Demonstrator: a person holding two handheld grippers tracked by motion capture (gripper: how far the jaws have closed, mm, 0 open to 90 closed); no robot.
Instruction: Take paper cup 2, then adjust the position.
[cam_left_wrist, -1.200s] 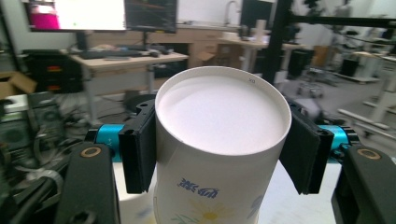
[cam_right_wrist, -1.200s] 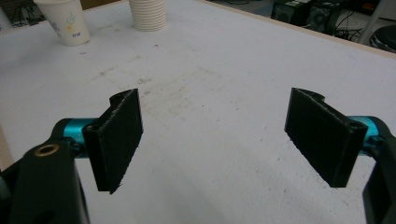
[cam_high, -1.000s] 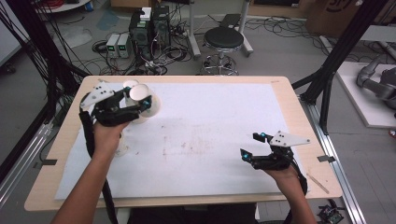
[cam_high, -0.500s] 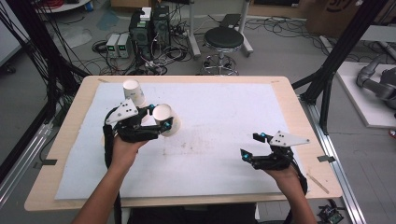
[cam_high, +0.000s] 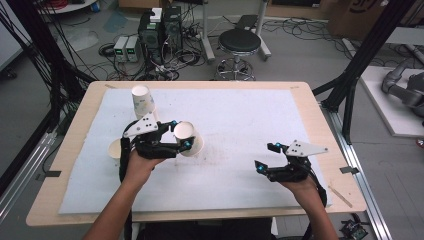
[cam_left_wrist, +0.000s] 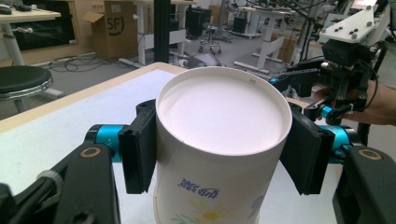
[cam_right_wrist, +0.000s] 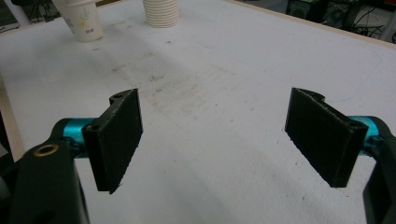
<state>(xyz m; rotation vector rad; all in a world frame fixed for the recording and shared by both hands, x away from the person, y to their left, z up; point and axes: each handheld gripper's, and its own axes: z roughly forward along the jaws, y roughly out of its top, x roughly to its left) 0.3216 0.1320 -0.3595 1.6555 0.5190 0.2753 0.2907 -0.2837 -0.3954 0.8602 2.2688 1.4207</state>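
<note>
While carrying: the left gripper (cam_high: 186, 143) is gripping 1 paper cup (cam_high: 190, 138), now moving it from the upside-down cup (cam_high: 143, 101) toward mid-table.
Right gripper (cam_high: 263, 157): jaws wide apart, empty, waiting.

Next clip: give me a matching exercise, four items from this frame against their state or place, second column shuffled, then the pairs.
Items:
1. left gripper
2. right gripper
3. upside-down paper cup
4. black stool

States or places:
A. on the floor beyond the table
B. jaws apart, nothing between them
C. stands alone near the far left of the white mat
D. jaws shut on a paper cup with a flower print

Pairs: 1-D, 2-B, 3-C, 4-A
</note>
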